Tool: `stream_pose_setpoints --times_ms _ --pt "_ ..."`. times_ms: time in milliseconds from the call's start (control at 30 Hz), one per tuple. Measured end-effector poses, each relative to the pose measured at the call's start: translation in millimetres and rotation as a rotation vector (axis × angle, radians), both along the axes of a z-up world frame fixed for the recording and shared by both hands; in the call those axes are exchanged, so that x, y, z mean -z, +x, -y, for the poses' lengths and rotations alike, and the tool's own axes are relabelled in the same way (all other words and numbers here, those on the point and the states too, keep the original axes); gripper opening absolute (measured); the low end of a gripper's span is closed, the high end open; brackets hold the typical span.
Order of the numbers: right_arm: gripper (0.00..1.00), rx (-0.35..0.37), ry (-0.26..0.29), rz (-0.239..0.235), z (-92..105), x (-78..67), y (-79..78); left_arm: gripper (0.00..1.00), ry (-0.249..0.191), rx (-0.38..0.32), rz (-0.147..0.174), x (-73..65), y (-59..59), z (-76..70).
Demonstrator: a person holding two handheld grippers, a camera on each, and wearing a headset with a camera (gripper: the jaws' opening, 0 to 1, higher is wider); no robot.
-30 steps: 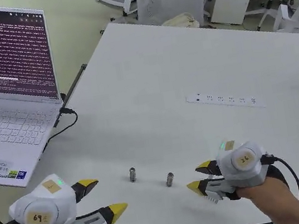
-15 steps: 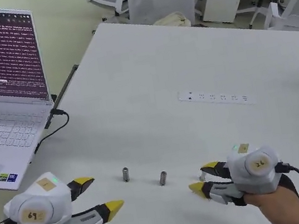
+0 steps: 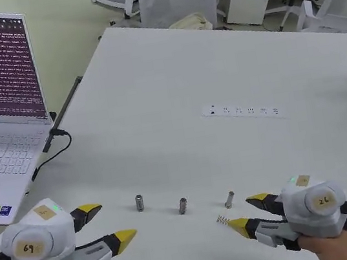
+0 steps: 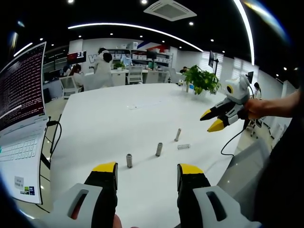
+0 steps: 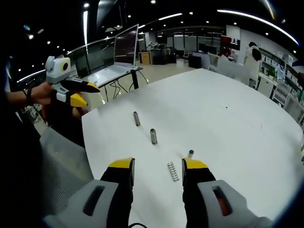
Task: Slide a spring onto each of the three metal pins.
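The right gripper (image 3: 246,212) hovers, fingers spread and empty, at the loose spring (image 3: 223,220) flat on the counter (image 3: 216,65), and a crooked pinch could flick it away from the bare pin (image 3: 229,199).

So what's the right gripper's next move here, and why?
Probably lower the right gripper and shut its open jaws on the loose spring lying flat between them. The far pin and middle pin look already sprung; the near pin looks bare.
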State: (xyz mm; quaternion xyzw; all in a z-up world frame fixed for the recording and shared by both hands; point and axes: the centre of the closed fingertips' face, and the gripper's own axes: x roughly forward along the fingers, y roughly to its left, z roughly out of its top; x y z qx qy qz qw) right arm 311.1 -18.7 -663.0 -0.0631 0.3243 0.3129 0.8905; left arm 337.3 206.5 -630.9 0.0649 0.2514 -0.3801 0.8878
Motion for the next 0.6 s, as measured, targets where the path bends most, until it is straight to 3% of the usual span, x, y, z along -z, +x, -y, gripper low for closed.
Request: stream_pose_setpoints --times_ms 600 --pt "0.45 0.101 0.041 0.008 26.0 -5.7 -29.3 0.46 -0.003 0.002 -0.003 -2.2 2.0 8.3"
